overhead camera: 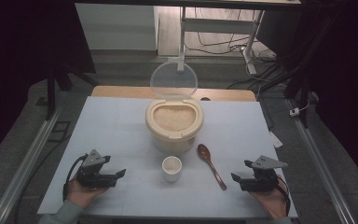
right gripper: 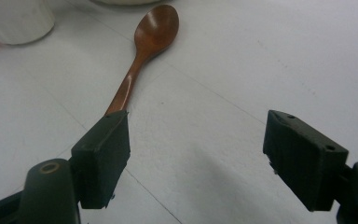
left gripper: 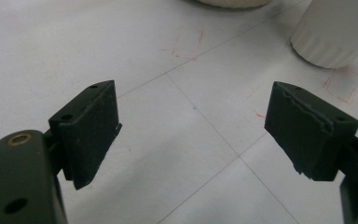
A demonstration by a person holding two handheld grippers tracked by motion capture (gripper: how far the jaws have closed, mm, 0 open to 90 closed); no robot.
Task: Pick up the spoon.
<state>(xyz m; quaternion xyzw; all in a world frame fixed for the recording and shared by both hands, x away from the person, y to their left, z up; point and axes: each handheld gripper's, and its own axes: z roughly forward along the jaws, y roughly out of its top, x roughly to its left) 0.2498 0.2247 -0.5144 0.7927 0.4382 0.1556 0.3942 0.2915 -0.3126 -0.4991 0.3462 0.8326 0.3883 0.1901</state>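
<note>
Lying ahead of the right gripper point(right gripper: 196, 154), wooden spoon point(right gripper: 142, 51), outside its spread jaws, left gripper point(left gripper: 193, 135) jaws spread, empty.

The high view is evenly but dimly lit from above, its outer edges lost in darkness and its detail softened. The white table point(overhead camera: 121, 126) is rendered brightly in both gripper views, where soft shadows are cast forward and far things are blurred.
</note>
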